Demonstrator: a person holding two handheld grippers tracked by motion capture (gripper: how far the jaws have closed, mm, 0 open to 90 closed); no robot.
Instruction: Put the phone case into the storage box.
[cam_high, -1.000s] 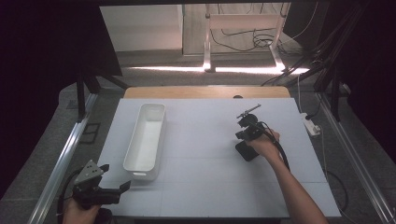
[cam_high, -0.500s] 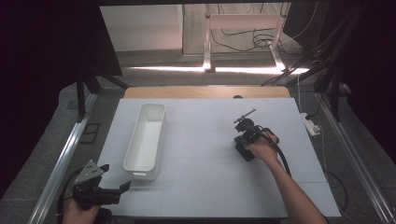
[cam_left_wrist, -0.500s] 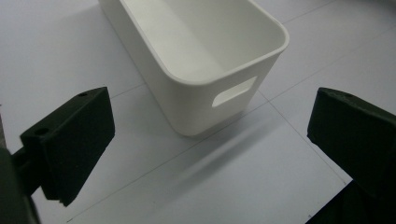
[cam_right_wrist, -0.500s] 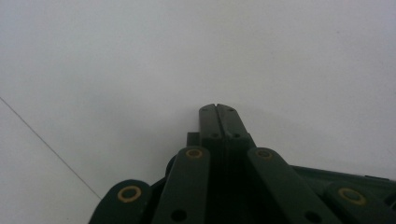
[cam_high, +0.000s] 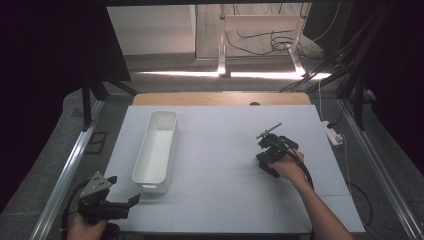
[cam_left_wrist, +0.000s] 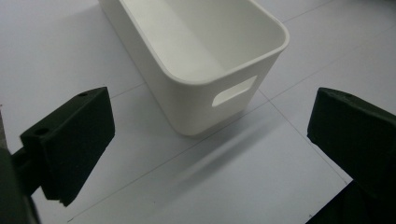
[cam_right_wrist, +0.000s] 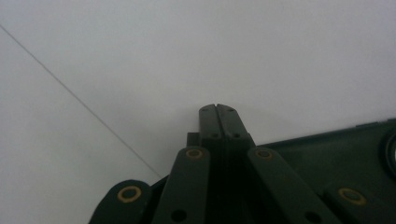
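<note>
A long white bin (cam_high: 156, 150) stands empty on the left half of the white table (cam_high: 220, 200). In the left gripper view its near end with a handle slot (cam_left_wrist: 233, 91) lies just ahead of my left gripper (cam_left_wrist: 210, 107), whose jaws stand wide apart with nothing between them. In the high view the left gripper (cam_high: 134, 201) hovers at the table's near left corner, pointing right. My right gripper (cam_high: 267, 159) is tipped down toward the table right of centre. Its jaws (cam_right_wrist: 218, 108) are pressed together with nothing in them, close over the bare surface.
A wooden strip (cam_high: 220, 98) runs along the table's far edge. A white power strip (cam_high: 332, 132) and cables lie off the right side. Metal rails (cam_high: 70, 165) flank the table. A cable trails from the right gripper along the person's forearm (cam_high: 320, 210).
The right hand has shifted slightly toward the near side and a little lower, its jaws still shut. The left gripper and the bin have stayed put.
</note>
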